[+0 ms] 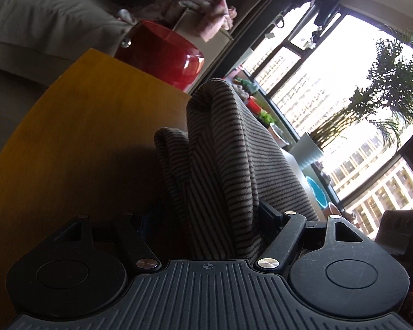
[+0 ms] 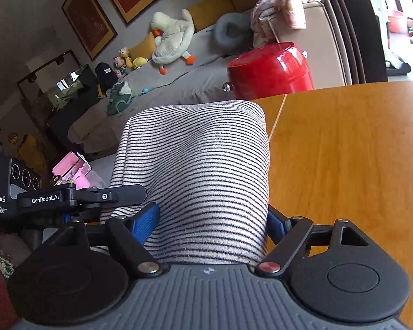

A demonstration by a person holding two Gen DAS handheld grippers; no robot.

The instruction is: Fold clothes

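Observation:
A beige garment with thin dark stripes [image 1: 228, 148] stands bunched in folds on the wooden table [image 1: 68, 137]. It runs deep between the jaws of my left gripper [image 1: 209, 214], whose fingers are mostly hidden in shadow. In the right wrist view the same striped garment [image 2: 201, 165] humps up smoothly between the blue pads [image 2: 146, 221] of my right gripper [image 2: 209, 220]. The stripes show no pinch there, and both grippers stand wide open around the cloth. My left gripper [image 2: 110, 206] also shows at the garment's left edge, one finger lying over the cloth.
A shiny red drum-shaped stool [image 2: 272, 68] stands just past the table's far edge [image 2: 344, 88]. Behind it is a sofa [image 2: 179, 82] with a plush duck [image 2: 173, 38] and a pink cloth pile [image 2: 286, 2]. A potted palm [image 1: 385, 82] stands by the windows.

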